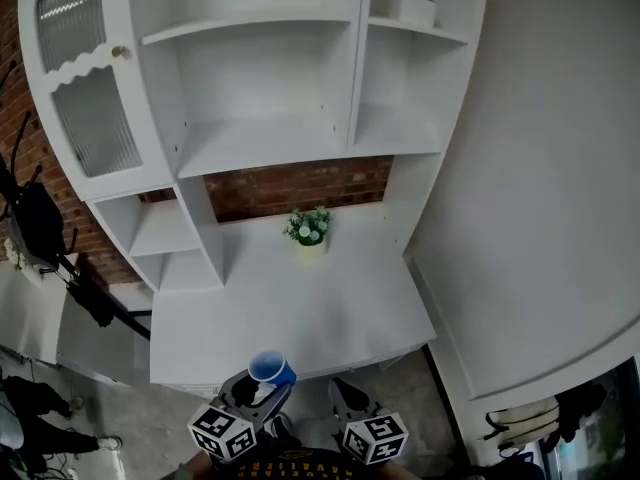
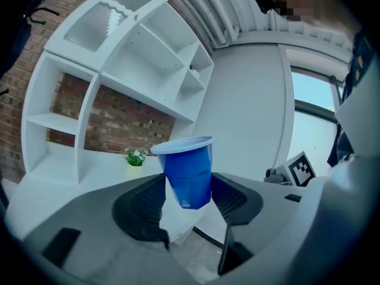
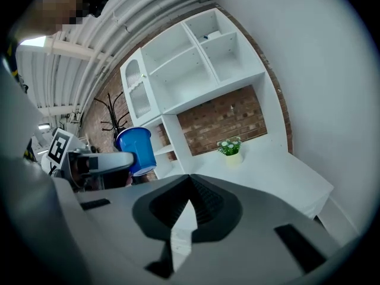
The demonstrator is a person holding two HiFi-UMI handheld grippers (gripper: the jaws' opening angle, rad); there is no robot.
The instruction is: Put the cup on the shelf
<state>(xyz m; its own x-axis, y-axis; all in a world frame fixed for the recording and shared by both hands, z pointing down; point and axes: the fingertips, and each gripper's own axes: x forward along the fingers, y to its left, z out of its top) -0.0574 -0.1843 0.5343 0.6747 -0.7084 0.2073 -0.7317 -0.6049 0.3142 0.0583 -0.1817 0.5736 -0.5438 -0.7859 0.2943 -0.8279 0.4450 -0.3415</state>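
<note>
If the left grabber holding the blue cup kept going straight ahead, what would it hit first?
Likely nothing nearby. The left gripper, shut on the cup, points over the desk top, right of the little plant; the shelf unit's right end looks first, though depth is unclear.

flower pot (image 1: pixel 308 230) upright at back of desk (image 1: pixel 330 313) | brick wall (image 1: pixel 300 186) behind | coat rack (image 3: pixel 111 109) far left, apart

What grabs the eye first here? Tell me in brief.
The blue cup, clamped mouth up in the left tool at the front edge of the desk. Behind it stands the big white shelf unit against red brick, with a small potted plant on that desk.
</note>
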